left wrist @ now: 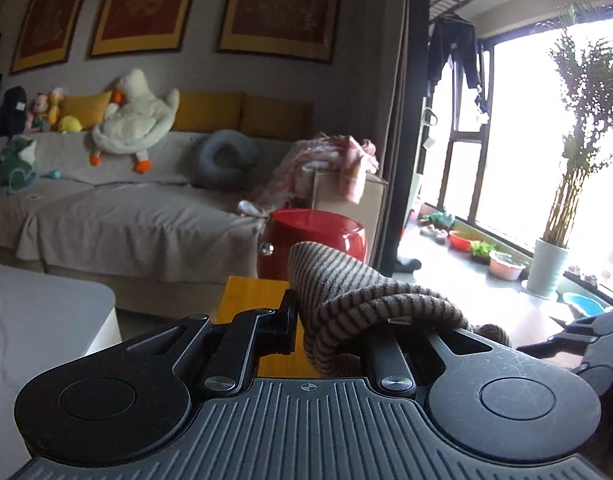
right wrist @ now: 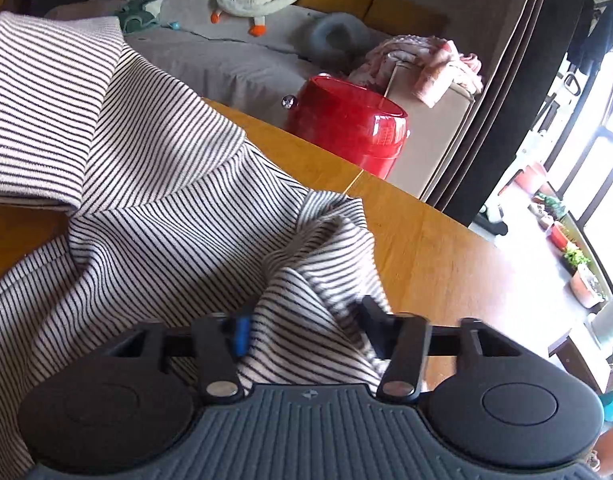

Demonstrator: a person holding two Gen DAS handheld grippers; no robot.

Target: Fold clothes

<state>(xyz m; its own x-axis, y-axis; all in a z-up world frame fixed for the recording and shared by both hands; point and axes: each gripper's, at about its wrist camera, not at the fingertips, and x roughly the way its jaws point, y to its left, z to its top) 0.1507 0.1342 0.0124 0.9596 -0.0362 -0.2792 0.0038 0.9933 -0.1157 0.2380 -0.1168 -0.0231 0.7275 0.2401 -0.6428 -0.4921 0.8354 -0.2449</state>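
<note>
One striped garment [right wrist: 154, 184] lies rumpled on the wooden table [right wrist: 418, 236], and each of the two grippers has a share of it. The left gripper [left wrist: 306, 320] is clenched on a bunched fold lifted clear of the tabletop; its right finger is buried under cloth. The right gripper [right wrist: 302, 324] has fabric gathered between its two fingers, one blue-tipped, yet its jaws stand parted and whether they still pinch the cloth I cannot tell. Beyond the table: one red bin [right wrist: 346, 124], one sofa [left wrist: 118, 216] carrying one plush goose [left wrist: 134, 120] (other small toys are too blurred to count), and three framed hangings [left wrist: 282, 4], cropped at the top.
</note>
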